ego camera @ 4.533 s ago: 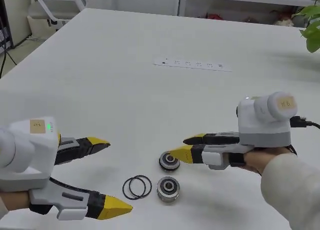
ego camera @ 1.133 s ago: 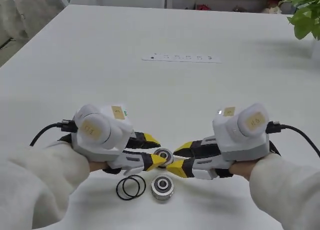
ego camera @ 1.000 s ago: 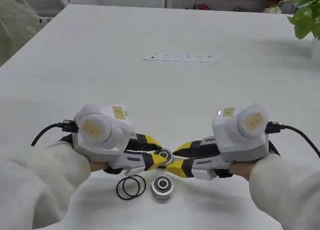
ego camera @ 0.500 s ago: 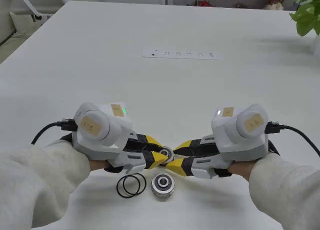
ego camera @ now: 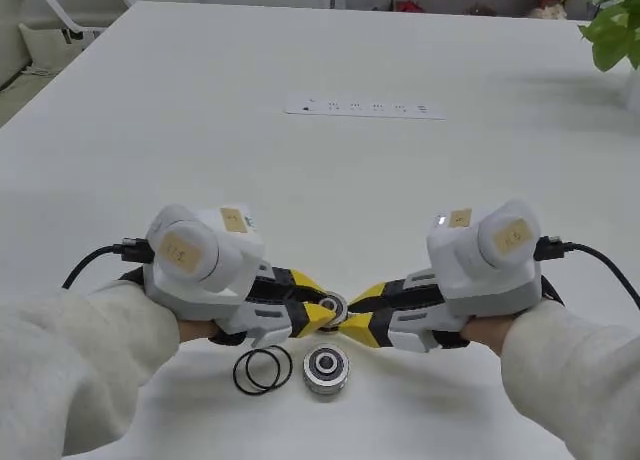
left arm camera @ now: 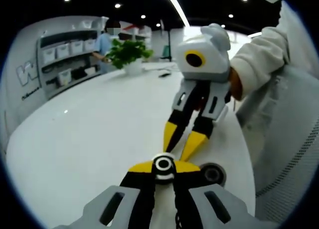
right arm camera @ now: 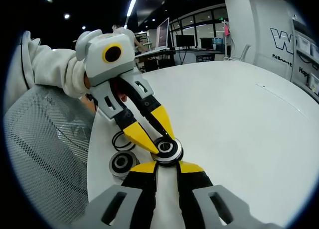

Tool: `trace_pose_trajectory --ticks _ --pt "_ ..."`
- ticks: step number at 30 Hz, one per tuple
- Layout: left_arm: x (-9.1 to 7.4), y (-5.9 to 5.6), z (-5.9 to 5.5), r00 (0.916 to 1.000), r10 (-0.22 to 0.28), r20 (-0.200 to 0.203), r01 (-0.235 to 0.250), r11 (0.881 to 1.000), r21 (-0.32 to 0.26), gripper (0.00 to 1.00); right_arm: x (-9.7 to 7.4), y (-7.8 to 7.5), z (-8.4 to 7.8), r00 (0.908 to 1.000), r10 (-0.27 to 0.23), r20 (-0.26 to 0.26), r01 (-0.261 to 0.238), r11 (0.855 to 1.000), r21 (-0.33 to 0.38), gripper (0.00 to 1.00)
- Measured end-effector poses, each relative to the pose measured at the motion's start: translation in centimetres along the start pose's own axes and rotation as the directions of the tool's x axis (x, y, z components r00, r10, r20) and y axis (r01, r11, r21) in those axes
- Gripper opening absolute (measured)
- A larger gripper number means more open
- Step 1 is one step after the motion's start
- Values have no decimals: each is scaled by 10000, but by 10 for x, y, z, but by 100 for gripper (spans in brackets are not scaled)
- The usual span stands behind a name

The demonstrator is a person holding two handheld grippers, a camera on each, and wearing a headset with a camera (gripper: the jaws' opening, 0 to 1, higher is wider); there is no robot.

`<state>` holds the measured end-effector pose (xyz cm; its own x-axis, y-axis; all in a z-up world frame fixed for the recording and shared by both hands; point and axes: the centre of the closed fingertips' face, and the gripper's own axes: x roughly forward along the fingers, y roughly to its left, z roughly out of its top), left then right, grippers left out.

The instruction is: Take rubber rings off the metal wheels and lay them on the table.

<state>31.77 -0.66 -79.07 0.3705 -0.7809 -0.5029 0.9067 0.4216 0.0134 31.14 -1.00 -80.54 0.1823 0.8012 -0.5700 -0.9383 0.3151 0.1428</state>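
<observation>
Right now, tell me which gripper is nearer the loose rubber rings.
Left. The left gripper sits just above the rubber rings in the head view; the right gripper is farther right.

Left tongs (ego camera: 318, 313) and right tongs (ego camera: 351, 321) black, yellow-tipped; wheels (ego camera: 326, 368) silver, black-rimmed; rings (ego camera: 263, 370) black; table (ego camera: 300, 180) white.

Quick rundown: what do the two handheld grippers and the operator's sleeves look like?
The left gripper and right gripper match: rounded white housing, grey lower body, black jaws with yellow tips. Each housing carries tan stickers with print too small to read. A black cable runs from the rear of each. The sleeves are thick, off-white and fleecy.
</observation>
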Motion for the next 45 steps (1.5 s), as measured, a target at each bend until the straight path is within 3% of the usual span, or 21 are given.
trace_pose_trajectory --ticks 6,10,19,34,41,45 --pt "0 1 0 10000 50 8 -50 10000 1 14 1 0 2 9999 -76 73 77 9998 -183 14" --pt "1 0 0 10000 41 26 -41 10000 33 14 3 -1 4 9996 -248 133 251 9995 -195 26" --pt "2 0 0 10000 33 43 -33 10000 29 14 5 0 4 9997 -212 144 220 9981 -584 21" --pt "2 1 0 9999 134 60 -133 9999 -103 14 1 -2 0 10000 -50 -37 50 10000 -49 13" --pt "1 2 0 9999 135 70 -134 9998 -114 14 1 -2 0 10000 -93 2 93 9999 -118 14" --pt "2 1 0 9999 104 92 -103 9999 -81 14 5 0 5 9997 -99 227 104 9997 -219 23"
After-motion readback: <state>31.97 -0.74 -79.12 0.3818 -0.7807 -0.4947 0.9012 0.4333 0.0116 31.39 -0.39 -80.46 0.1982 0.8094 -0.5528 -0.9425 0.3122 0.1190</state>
